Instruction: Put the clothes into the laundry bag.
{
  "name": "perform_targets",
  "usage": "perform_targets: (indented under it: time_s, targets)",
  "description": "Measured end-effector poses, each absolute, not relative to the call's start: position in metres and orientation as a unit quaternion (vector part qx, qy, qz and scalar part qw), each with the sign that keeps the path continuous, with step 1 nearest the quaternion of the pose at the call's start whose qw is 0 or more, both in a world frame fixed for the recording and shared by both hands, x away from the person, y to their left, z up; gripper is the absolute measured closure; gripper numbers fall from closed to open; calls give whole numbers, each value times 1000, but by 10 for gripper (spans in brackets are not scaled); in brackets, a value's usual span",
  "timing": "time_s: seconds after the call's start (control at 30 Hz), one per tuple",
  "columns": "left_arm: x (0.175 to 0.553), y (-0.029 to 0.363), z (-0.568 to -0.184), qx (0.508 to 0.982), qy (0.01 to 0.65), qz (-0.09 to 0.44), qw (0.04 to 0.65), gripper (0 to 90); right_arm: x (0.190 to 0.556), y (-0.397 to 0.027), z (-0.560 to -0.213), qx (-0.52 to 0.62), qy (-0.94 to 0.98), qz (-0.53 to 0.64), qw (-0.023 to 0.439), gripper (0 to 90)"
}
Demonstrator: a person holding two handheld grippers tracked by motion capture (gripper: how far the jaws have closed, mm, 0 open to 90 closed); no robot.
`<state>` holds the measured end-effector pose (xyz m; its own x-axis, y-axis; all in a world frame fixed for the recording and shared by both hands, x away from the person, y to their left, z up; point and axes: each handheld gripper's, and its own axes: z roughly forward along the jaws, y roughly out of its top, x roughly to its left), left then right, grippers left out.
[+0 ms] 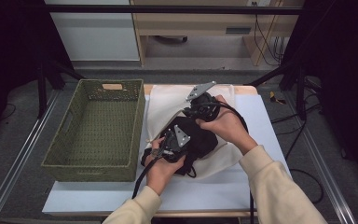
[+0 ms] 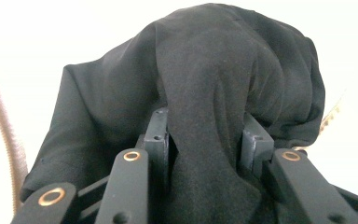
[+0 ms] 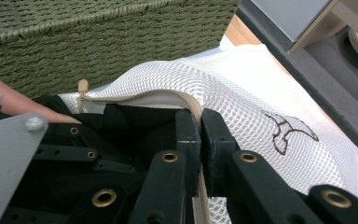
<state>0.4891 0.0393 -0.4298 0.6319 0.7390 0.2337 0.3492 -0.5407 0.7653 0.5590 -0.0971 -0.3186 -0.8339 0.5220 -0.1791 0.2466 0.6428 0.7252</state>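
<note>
A white mesh laundry bag (image 1: 168, 105) (image 3: 242, 93) lies on the white table next to the basket, its zipped mouth held up. My right gripper (image 3: 200, 119) (image 1: 192, 112) is shut on the tan zipper edge (image 3: 186, 99) of that mouth. A bunched black garment (image 2: 214, 93) (image 1: 200, 140) sits at the bag's opening. My left gripper (image 2: 205, 133) (image 1: 173, 140) is shut on a thick fold of the black garment, the cloth draped over and between its jaws. In the right gripper view the left gripper's grey plate (image 3: 9, 149) and a fingertip show at the left.
A green woven basket (image 1: 74, 135) (image 3: 74, 56) stands at the table's left side with nothing in it. The white table top (image 1: 261, 116) reaches to the right and front. A wooden cabinet and cables stand beyond the far edge.
</note>
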Motion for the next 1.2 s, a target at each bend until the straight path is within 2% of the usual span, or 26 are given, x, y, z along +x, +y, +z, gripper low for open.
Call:
perform_targets:
  time_s: [1.2]
  targets:
    - [494, 38, -438, 828, 339, 278, 350, 613, 558, -95, -318, 210, 890, 357, 190, 868]
